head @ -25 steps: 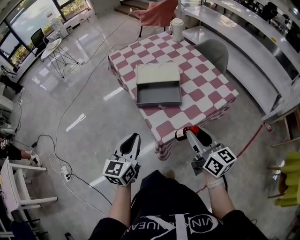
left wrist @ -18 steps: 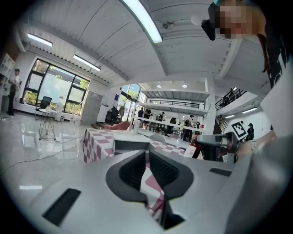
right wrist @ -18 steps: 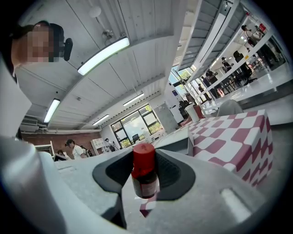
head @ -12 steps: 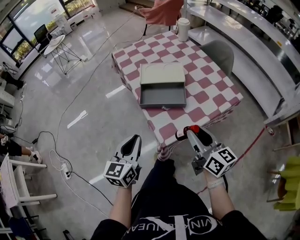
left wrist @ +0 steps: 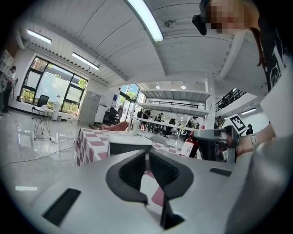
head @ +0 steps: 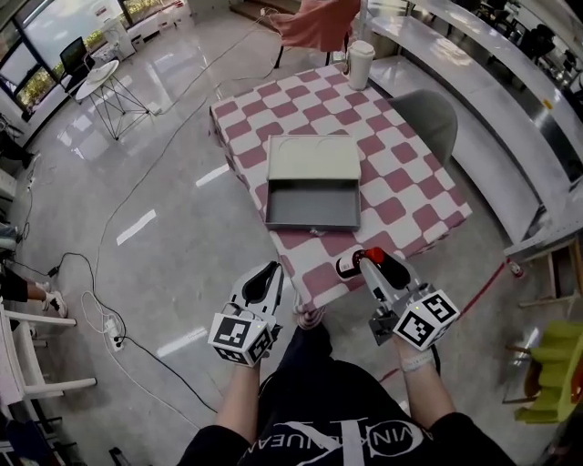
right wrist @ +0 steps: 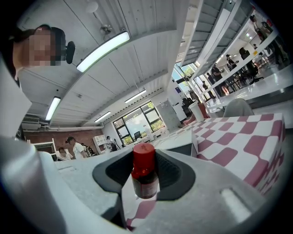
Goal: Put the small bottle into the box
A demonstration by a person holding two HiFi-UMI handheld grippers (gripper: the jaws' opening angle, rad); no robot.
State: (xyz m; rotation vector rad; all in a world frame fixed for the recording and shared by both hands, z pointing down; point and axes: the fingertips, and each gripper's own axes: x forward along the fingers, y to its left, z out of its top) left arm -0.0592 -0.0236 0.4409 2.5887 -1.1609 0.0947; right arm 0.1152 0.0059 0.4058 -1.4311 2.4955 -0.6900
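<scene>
The small dark bottle (head: 350, 264) with a red cap (right wrist: 143, 155) is clamped between the jaws of my right gripper (head: 366, 262), just above the near edge of the checkered table (head: 401, 173). In the right gripper view the bottle (right wrist: 144, 179) stands upright between the pads. The grey box (head: 311, 202) lies open in the middle of the table, its pale lid (head: 311, 157) folded back on the far side. My left gripper (head: 270, 273) hangs over the floor left of the table corner, jaws shut with nothing in them. The box (left wrist: 129, 147) also shows ahead of it in the left gripper view.
A white jug (head: 361, 52) stands at the table's far corner. A grey chair (head: 428, 115) sits at the table's right side and a pink chair (head: 314, 23) beyond it. Cables (head: 127, 214) trail across the glossy floor at left. Long counters (head: 492, 100) run along the right.
The table and box have shifted slightly in the head view. Both grippers sit a little closer to the table's near edge. The bottle stays held in the right gripper.
</scene>
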